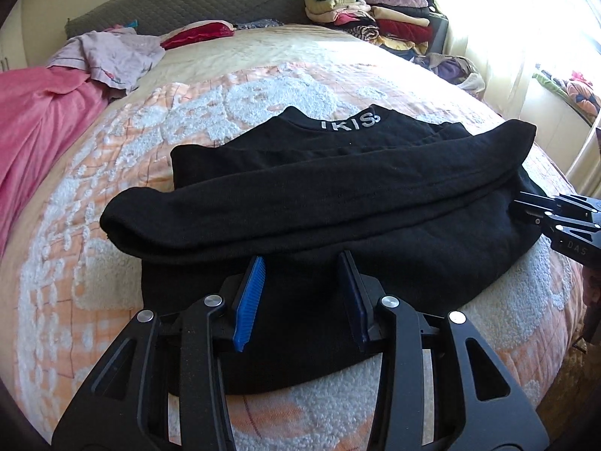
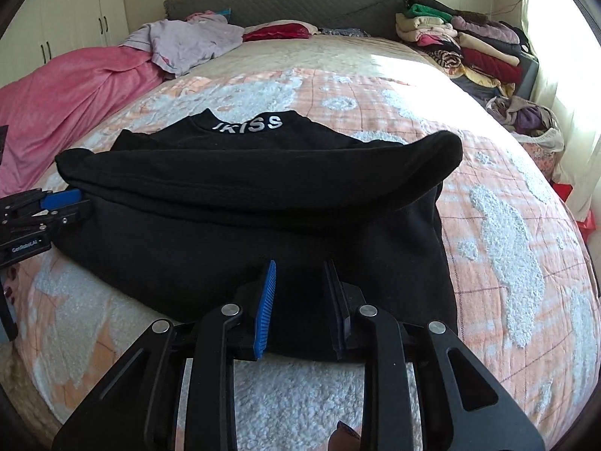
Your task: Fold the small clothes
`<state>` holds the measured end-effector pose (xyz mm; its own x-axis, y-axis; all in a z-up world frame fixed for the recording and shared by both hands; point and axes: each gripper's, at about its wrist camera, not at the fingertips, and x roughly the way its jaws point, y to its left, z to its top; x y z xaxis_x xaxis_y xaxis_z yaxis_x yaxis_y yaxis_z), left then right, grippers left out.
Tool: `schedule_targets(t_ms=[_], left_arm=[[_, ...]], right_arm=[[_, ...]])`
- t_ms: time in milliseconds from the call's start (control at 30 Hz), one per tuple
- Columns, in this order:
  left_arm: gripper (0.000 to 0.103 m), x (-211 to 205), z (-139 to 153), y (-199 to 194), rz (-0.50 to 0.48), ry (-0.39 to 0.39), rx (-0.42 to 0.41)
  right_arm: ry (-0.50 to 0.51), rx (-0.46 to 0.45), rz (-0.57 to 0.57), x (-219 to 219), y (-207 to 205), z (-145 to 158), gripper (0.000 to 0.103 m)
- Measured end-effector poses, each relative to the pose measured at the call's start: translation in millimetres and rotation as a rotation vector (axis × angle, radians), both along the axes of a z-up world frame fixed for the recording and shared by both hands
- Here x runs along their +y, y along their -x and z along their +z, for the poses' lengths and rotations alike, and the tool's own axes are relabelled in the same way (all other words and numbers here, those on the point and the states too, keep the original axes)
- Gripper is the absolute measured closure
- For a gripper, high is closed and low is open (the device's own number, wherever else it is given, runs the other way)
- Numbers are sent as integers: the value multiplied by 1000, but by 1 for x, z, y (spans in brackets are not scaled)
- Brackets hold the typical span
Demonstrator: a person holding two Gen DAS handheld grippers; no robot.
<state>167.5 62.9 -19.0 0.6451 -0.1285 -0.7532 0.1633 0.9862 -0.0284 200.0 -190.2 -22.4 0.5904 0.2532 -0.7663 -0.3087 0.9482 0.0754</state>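
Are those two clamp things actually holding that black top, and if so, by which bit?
Both seem to. The left tool and right tool each pinch the near bottom hem of the black sweatshirt, apparently gripping the fabric.

Black sweater: its folded-over sleeve covers the chest, and the collar lettering is partly lost in the left wrist view. Bedspread beneath it unseen. Right gripper cut by the frame edge in the left wrist view; left gripper likewise in the right wrist view. Window blown out white. Stacked clothes too jumbled to separate.
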Motion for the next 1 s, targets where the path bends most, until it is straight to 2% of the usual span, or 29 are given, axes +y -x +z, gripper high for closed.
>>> schedule_targets(t_ms=[200, 467, 767, 900, 1000], left_arm=[[71, -2, -2, -24, -15, -16, -1], [69, 10, -6, -60, -20, 41, 18], [69, 51, 24, -79, 83, 135, -47], [65, 73, 29, -80, 151, 152, -45], [65, 90, 20, -83, 194, 170, -18]], right_arm=[[-15, 9, -11, -1, -26, -5, 81], [-67, 16, -28, -4, -58, 3, 81], [-91, -23, -111, -21, -93, 20, 78], [-82, -40, -168, -38, -98, 24, 78], [-54, -37, -208, -48, -104, 21, 66]])
